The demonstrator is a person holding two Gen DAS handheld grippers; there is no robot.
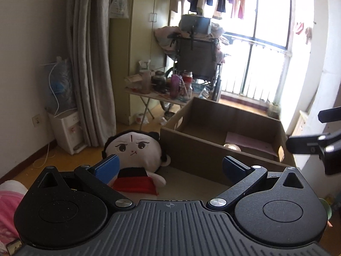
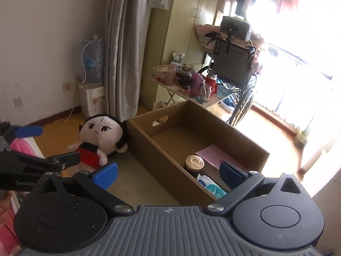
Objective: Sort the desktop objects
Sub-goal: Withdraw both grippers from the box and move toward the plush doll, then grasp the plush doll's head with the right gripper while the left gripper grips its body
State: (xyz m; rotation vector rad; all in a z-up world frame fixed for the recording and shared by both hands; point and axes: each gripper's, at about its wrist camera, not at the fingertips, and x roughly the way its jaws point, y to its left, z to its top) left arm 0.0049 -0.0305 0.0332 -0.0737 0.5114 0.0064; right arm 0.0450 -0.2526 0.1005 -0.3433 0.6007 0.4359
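Right now you are holding both grippers above the grey desktop [image 2: 136, 177] with nothing between their blue pads. Your left gripper [image 1: 170, 166] is spread wide, and the plush doll [image 1: 136, 155] is lying just ahead of it, nearer its left finger, leaning against the outer wall of the cardboard box [image 1: 191, 147]. Your right gripper [image 2: 168, 172] is standing fully released, hanging over the box's near wall. Inside the box, a gold-lidded jar [image 2: 194, 162], a blue-and-white packet [image 2: 211, 188] and a pink sheet [image 2: 215, 154] are lying just ahead of its right finger.
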